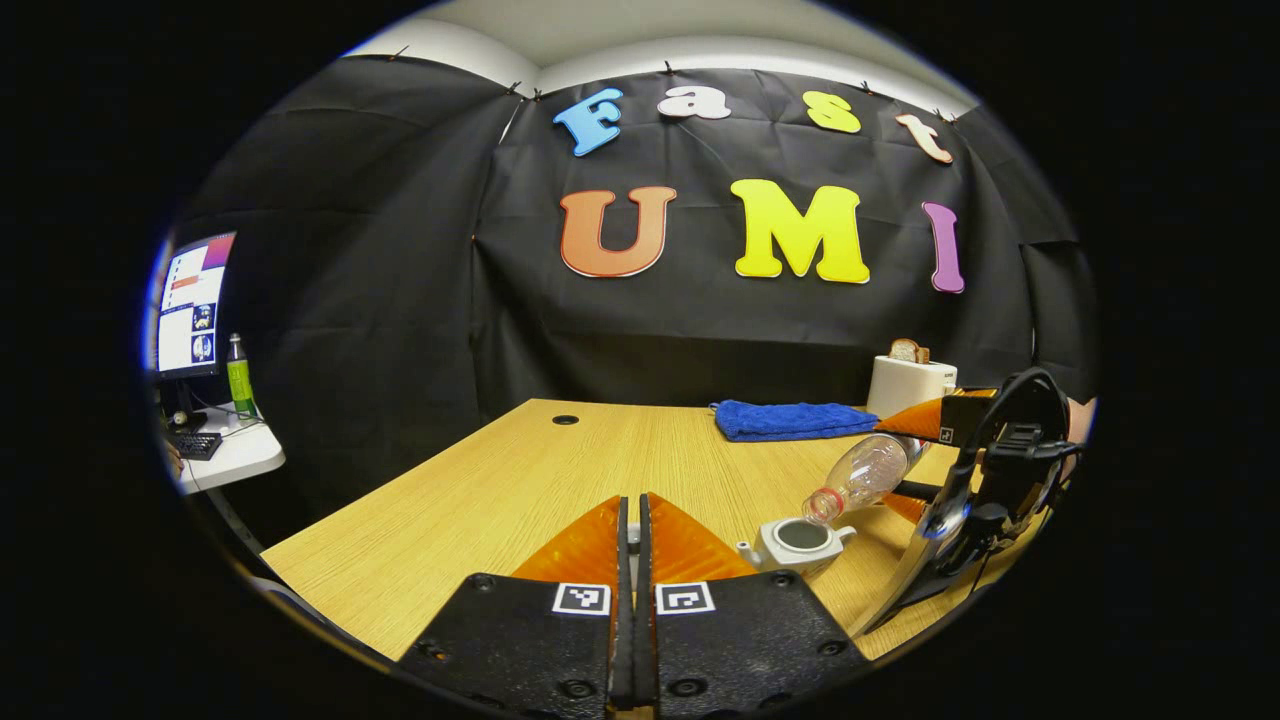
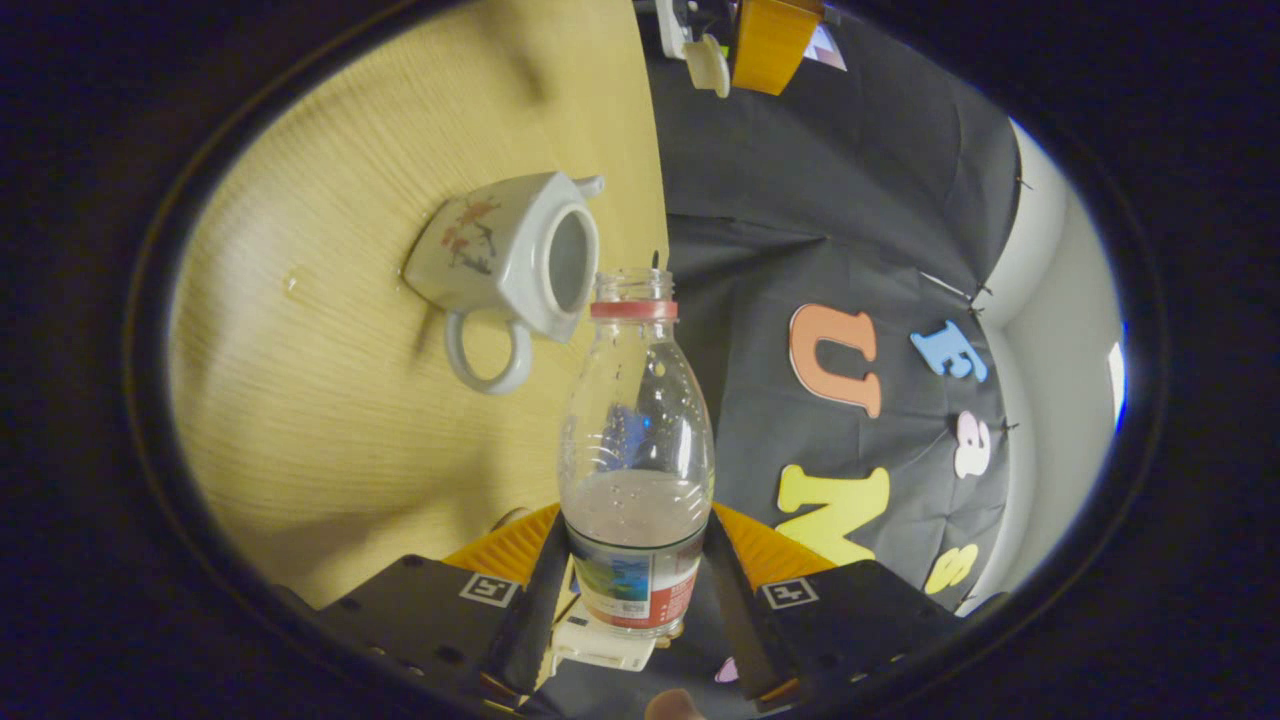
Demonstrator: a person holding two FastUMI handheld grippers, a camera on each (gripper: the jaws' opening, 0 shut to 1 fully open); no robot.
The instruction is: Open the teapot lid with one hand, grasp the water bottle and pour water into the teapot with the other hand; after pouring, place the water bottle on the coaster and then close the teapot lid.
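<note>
Two grippers work: the right gripper (image 2: 637, 575) clamps the bottle (image 2: 637, 470), tilted with its mouth just above the open teapot (image 2: 505, 258). The left gripper (image 1: 632, 545) is pinched on the lid (image 2: 708, 64), held well away from the teapot. Pouring is under way; next, I judge, uprighting the bottle. The teapot stands near the table (image 1: 520, 480) edge.

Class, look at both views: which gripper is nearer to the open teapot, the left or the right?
Right. The right gripper holds the water bottle tilted with its mouth just over the teapot. The left gripper sits farther back, off to the teapot's side.
</note>
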